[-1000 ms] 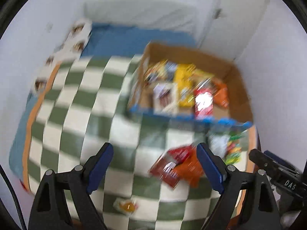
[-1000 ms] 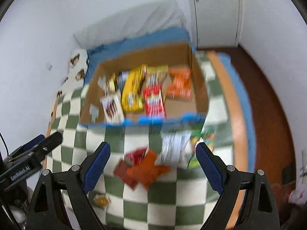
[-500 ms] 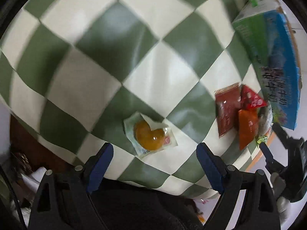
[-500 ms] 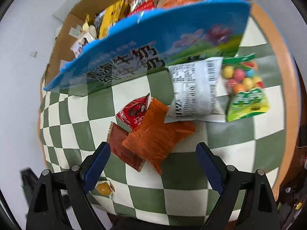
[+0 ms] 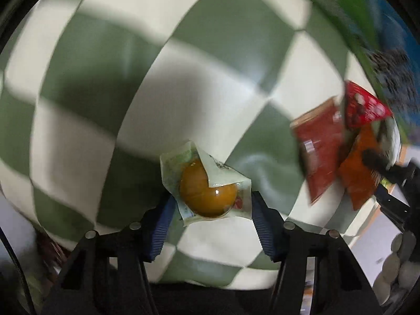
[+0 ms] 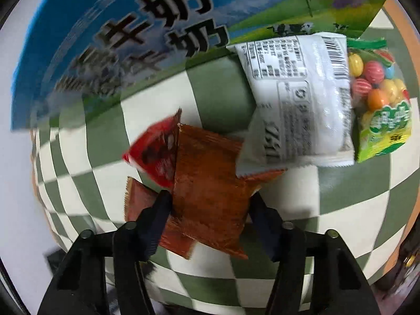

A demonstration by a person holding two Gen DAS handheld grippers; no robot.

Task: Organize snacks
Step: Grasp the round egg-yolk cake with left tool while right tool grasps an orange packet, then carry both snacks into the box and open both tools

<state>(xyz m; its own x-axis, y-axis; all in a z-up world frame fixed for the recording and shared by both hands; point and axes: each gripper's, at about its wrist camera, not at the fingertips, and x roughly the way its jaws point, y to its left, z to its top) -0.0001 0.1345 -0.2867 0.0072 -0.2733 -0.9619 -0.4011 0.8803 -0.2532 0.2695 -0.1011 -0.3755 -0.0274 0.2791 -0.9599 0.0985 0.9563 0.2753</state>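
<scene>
Two packets (image 5: 207, 189) (image 6: 210, 197) between closing fingers (image 5: 164, 225) (image 6: 155, 220).

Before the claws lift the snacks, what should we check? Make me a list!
1. Left claw around the orange jelly packet: ok. The jaws have just been closing on both sides of it.
2. Right claw around the orange snack bag: ok, jaws just closing too.
3. Pads pressing firmly on each: cannot tell.
4. Orange bag free to lift: not ok. The white packet lies on its corner, and the red packet overlaps it.
5. Jelly packet free of other snacks: ok.
</scene>
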